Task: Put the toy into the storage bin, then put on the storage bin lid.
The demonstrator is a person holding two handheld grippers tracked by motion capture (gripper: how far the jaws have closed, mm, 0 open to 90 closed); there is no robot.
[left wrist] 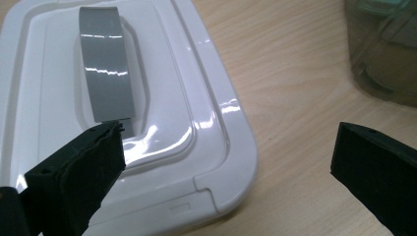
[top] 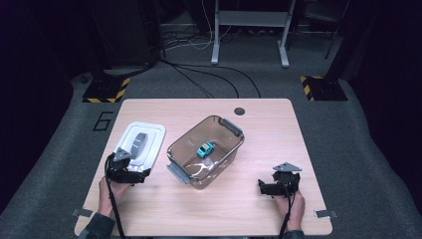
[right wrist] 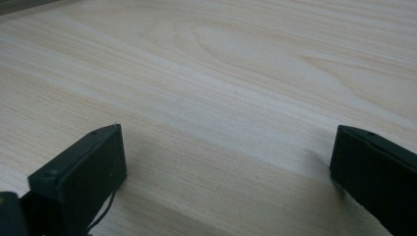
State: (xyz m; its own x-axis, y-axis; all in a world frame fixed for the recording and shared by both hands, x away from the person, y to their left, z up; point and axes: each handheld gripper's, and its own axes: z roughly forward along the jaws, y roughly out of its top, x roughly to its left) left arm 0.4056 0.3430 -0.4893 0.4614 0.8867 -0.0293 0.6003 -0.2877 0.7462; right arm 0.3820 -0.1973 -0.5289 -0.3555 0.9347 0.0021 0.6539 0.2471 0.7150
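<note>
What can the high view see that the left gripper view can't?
High view: the little turquoise toy car inside the clear box, and the right gripper with open jaws near the table's right edge. Left gripper view: the glossy reflections on the lid's grey handle, up close between open jaws. Both: the white lid, the box and the wooden table.

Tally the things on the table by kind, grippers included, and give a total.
Clear box: 1
White lid: 1
Teal toy car: 1
Grippers: 2, the left gripper and the right gripper
Total: 5
</note>
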